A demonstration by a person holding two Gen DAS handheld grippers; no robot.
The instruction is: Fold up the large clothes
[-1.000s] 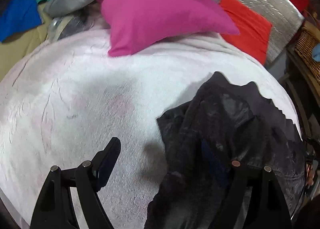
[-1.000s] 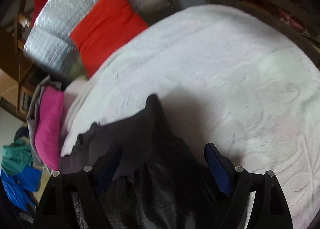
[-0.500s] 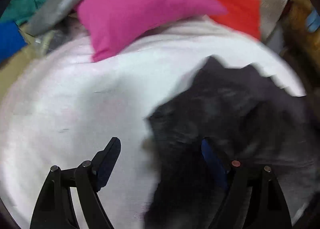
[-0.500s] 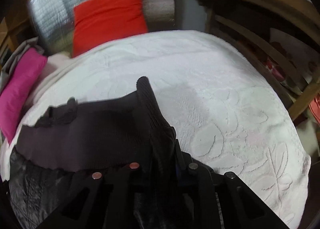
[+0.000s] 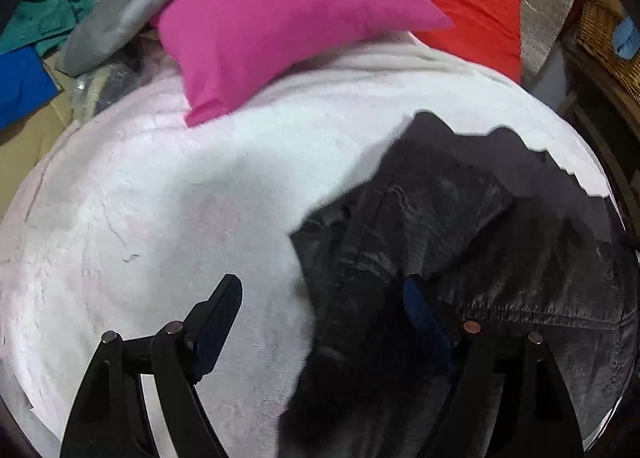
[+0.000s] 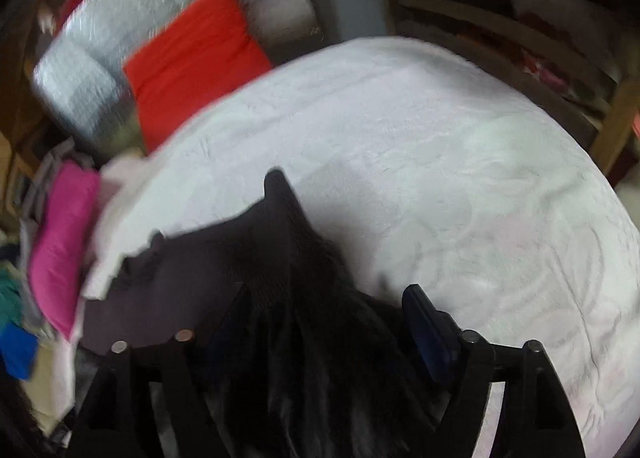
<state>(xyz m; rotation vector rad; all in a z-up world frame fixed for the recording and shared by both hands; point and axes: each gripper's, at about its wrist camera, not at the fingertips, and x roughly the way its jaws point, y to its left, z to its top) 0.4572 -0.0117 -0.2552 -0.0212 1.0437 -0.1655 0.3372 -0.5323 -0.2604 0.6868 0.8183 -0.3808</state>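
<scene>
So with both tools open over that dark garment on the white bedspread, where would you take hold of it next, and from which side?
Probably the pointed corner of the dark garment that sticks out onto the white bedspread. It looks like a free edge with bare cover around it, so the right tool, whose jaws have just been opening, could come from the open bedspread side and pinch it.

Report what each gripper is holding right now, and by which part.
Nothing is held. The left gripper is open over the white bedspread; the right gripper has just opened, with the dark garment lying loose between its jaws.
</scene>
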